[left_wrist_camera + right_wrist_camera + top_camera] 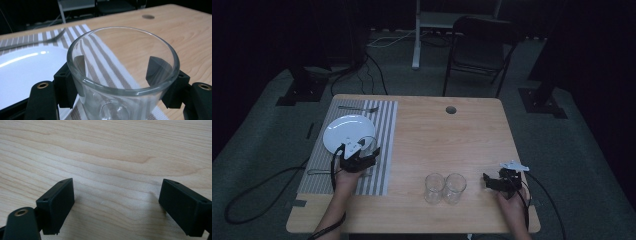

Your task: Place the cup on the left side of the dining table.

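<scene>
The left gripper (120,82) clamps a clear drinking glass (122,75) upright, mouth up, over the striped placemat (382,145) beside the white plate (343,131), while the right gripper (117,205) hangs open over the wooden table (452,140).

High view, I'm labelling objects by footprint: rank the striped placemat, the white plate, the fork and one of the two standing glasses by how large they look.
1. striped placemat
2. white plate
3. fork: long but very thin
4. either standing glass; its neighbour looks alike.
</scene>
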